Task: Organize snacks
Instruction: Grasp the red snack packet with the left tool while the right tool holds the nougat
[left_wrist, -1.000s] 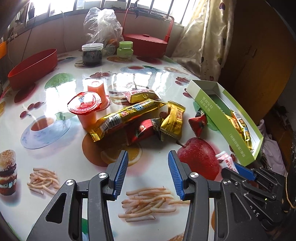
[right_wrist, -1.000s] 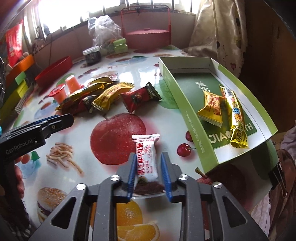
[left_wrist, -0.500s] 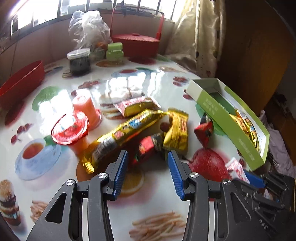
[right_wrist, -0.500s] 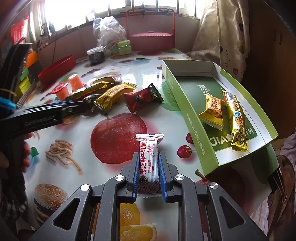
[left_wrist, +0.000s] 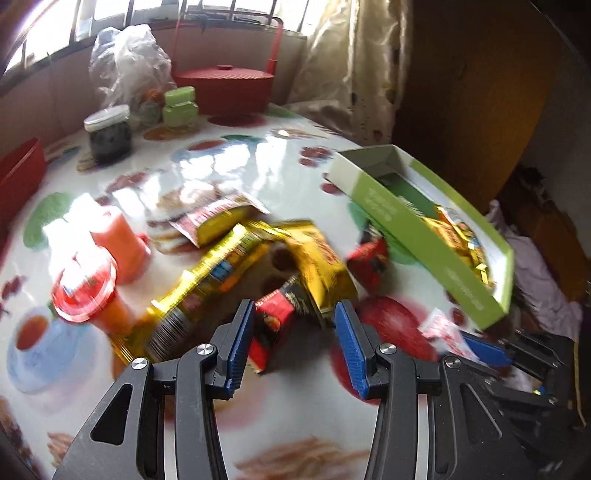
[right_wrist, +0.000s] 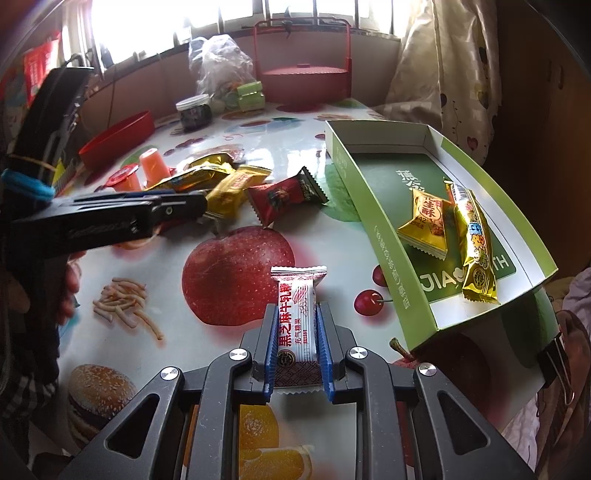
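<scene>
1. The green box (right_wrist: 384, 236) is sitting at the right side of the table (right_wrist: 258, 140), and it is already holding two snacks: a small gold packet (right_wrist: 426, 225) and a long gold stick (right_wrist: 474, 247), lying side by side and touching.

2. A lot is still waiting outside the box. A pile of snacks is lying in the middle of the table: a long gold bar (left_wrist: 210, 288), a gold pack (left_wrist: 317, 262), a small red pack (left_wrist: 273, 325), another red packet (right_wrist: 284, 197), and a red and yellow pack (left_wrist: 218, 218) behind them. Two orange jelly cups (left_wrist: 96, 288) are standing just beside the pile.

3. So I am guessing the job is only a little way along.

4. The right gripper (right_wrist: 297, 354) is pointing down at the table, and its jaws are squeezing tight on a white and red candy bar (right_wrist: 297, 317). The bar is sticking out in front, near the box but not in it.

5. The left gripper (left_wrist: 291, 347) is leaning down over the pile. Its jaws are standing about half open, holding nothing. The small red pack is lying between them, close to the left one. The picture is too blurry to tell if they are touching.

6. From the right camera, the left gripper is reaching in from the left side, with a hand (right_wrist: 68, 284) showing under it.
</scene>
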